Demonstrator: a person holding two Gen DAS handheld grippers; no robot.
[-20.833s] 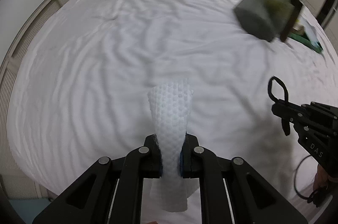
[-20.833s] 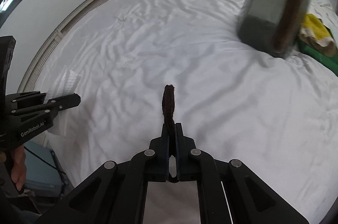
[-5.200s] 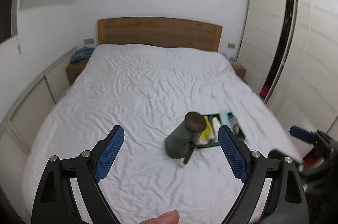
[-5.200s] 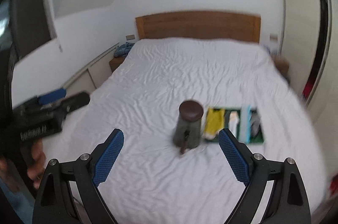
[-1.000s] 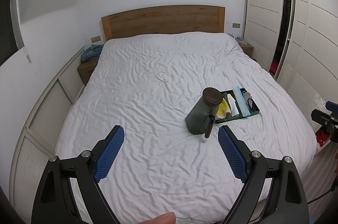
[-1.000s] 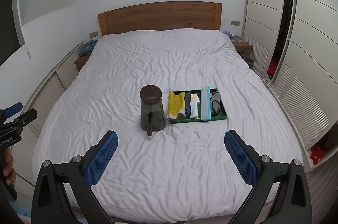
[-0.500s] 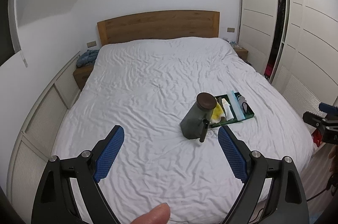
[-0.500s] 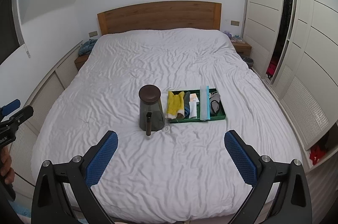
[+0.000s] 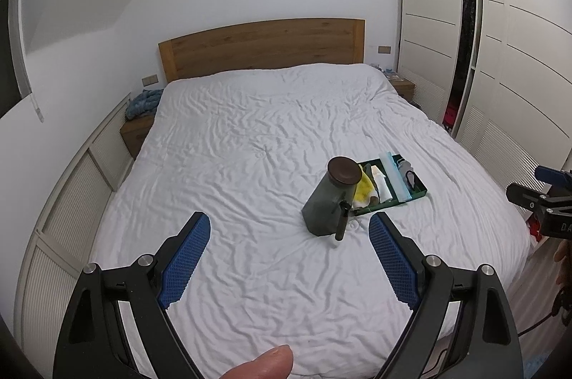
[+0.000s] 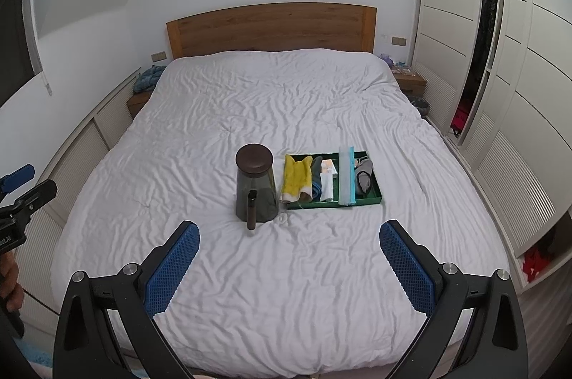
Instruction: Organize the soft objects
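Soft items [image 10: 323, 179] now in tray [image 10: 375, 197]

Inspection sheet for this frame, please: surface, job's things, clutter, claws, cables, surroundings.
Surface: bed, wrinkled white cover.
Job's things: green tray holding rolled soft items, yellow cloth at its left end; a light blue divider separates grey pieces on the right.
Clutter: dark jug with brown lid, upright, left of the tray; small clear object by its base, unclear.
Claws: left claw open, empty; right claw open, empty.
Cables: black cable near the right claw.
Surroundings: wooden headboard, wardrobe.
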